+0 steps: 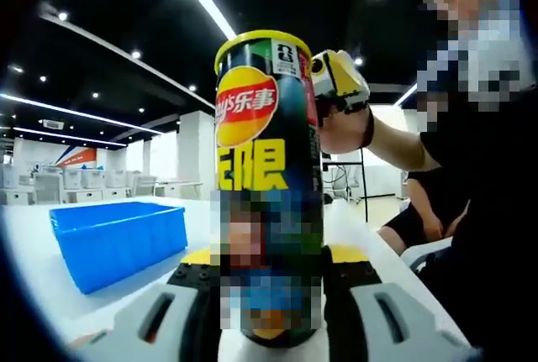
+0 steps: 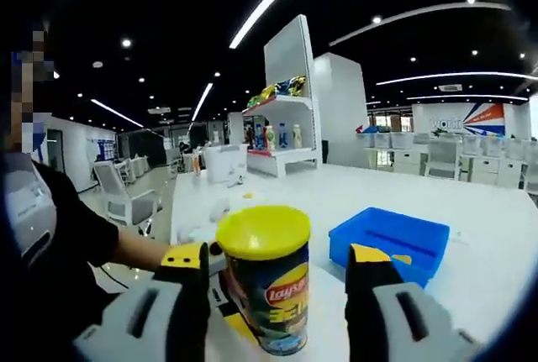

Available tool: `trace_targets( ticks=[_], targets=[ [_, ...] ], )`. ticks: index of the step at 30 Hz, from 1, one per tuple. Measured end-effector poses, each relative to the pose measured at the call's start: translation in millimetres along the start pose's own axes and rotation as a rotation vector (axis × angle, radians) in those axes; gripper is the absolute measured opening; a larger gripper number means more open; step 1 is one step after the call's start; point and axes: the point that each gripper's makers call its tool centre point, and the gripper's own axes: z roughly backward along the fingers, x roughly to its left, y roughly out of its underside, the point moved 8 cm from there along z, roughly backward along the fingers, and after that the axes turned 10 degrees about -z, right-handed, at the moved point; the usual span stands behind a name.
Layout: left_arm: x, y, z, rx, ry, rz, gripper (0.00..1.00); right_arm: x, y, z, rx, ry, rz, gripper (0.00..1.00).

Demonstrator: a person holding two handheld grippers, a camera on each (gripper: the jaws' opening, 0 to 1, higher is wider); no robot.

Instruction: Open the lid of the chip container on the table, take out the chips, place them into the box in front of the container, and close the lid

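My left gripper (image 1: 271,295) has its jaws pressed against the lower body of the chip container (image 1: 267,169), one on each side, so it is clamped on the can, which stands upright on the white table (image 1: 34,253) and fills the centre of the left gripper view. The yellow lid (image 2: 262,232) is on the can. At about one o'clock from the can's top in that view I see my right gripper (image 1: 338,81), held in a hand (image 1: 343,131) just beside the rim; I cannot tell whether it touches. In the right gripper view the right gripper (image 2: 277,274) has its jaws spread wide to either side of the lid, with a gap showing between each pad and the can. The blue box (image 2: 388,244) sits on the table at about three o'clock from the can in that view, near it but apart; in the left gripper view it lies at nine o'clock.
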Motion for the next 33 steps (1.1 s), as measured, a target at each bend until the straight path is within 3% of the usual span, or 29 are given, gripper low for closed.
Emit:
trace_targets(
  ticks=[4,6,8,10,12,14,17,20,21,22,23,25,30,32,33],
  targets=[
    [0.2,-0.8,2.1,0.007,0.003,-0.012,0.46,1.0,-1.3,4.0,-0.039,-0.045,-0.028,0.68],
    [0.0,-6.6,6.1,-0.037,0.018,0.008,0.49,0.5,-3.5,9.1,-0.059,-0.066,-0.03,0.69],
    [-0.9,-15.1,11.9,-0.095,0.057,0.08,0.58,0.2,-6.3,14.6,-0.082,-0.094,-0.038,0.74],
    [1.9,-26.5,24.8,-0.147,0.077,0.08,0.72,-2.1,-10.2,24.1,-0.117,-0.127,-0.061,0.81],
    [8.1,-32.9,41.3,-0.124,0.065,0.055,0.85,-11.0,-13.0,35.3,-0.134,-0.13,-0.063,0.86],
    [23.3,-39.0,60.9,-0.092,0.01,0.018,0.86,-26.1,-16.4,45.6,-0.165,-0.12,-0.046,0.86],
    [63.3,-50.2,89.2,-0.118,-0.135,-0.026,0.82,-67.0,-18.2,52.3,-0.199,-0.054,-0.035,0.85],
    [92.0,-50.7,96.8,-0.125,-0.22,-0.058,0.75,-104.6,-12.6,46.8,-0.18,0.036,-0.006,0.83],
    [105.8,-45.1,94.8,-0.101,-0.251,-0.074,0.74,-120.5,-8.3,40.1,-0.157,0.075,-0.012,0.84],
    [114.6,-38.5,91.4,-0.056,-0.267,-0.075,0.74,-127.3,-5.5,32.6,-0.155,0.066,-0.025,0.86],
    [126.4,-27.2,84.5,0.015,-0.279,-0.077,0.74,-140.2,-0.2,23.0,-0.141,0.067,-0.039,0.88],
    [143.0,-8.5,71.3,0.093,-0.275,-0.046,0.74,-162.4,10.0,6.3,-0.102,0.103,-0.065,0.91],
    [168.3,19.5,46.8,0.197,-0.276,0.013,0.77,-197.5,34.0,-25.8,-0.015,0.12,-0.036,0.92],
    [176.0,32.1,45.3,0.272,-0.278,0.011,0.77,-207.2,44.2,-33.2,0.022,0.128,-0.042,0.92],
    [177.5,33.7,44.9,0.276,-0.28,0.013,0.77,-210.1,47.5,-35.8,0.034,0.127,-0.043,0.93]
  ],
)
